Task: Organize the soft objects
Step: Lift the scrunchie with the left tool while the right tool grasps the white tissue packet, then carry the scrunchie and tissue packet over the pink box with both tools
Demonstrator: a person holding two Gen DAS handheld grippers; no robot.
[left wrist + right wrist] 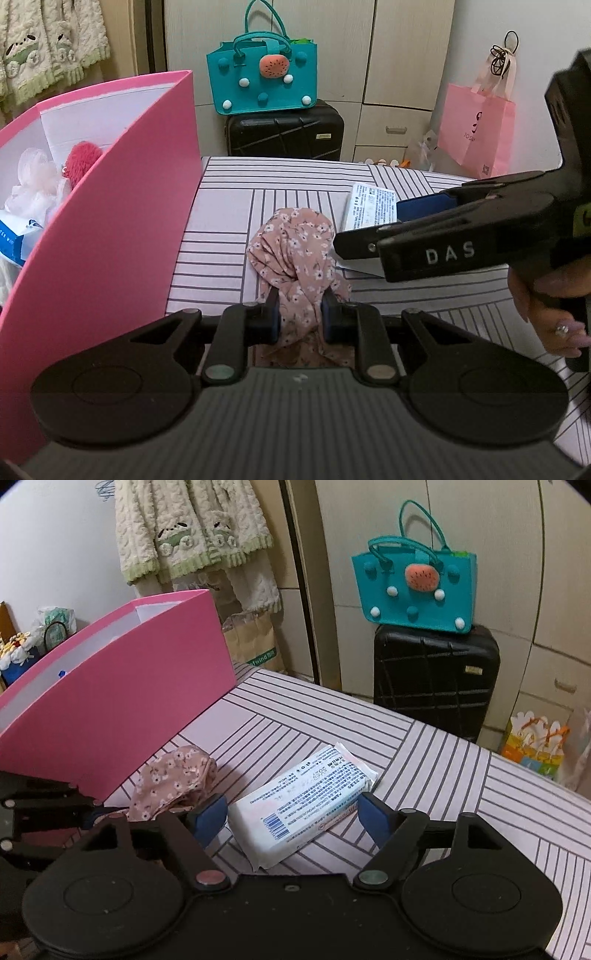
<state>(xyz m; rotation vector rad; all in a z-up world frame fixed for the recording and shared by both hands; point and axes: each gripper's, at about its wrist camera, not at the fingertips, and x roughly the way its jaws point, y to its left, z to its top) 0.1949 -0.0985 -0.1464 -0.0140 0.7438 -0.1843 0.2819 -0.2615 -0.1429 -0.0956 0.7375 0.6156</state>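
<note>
A pink floral cloth [295, 254] lies bunched on the striped bed, and my left gripper [300, 314] is shut on its near end. It also shows in the right wrist view [173, 779]. A white tissue pack [303, 801] lies on the bed between the spread fingers of my right gripper [291, 814], which is open around it. The pack [369, 210] and right gripper [373, 229] also show in the left wrist view. A pink box [110, 236] stands at the left, holding a red fluffy item [83, 160], white mesh puffs [33, 184] and a blue-white pack.
The striped bedsheet [480, 812] spreads to the right. Behind the bed stands a black suitcase [436, 679] with a teal bag [413, 594] on top. A pink paper bag [476, 136] hangs at the back right. Cream garments [192, 531] hang on the wall.
</note>
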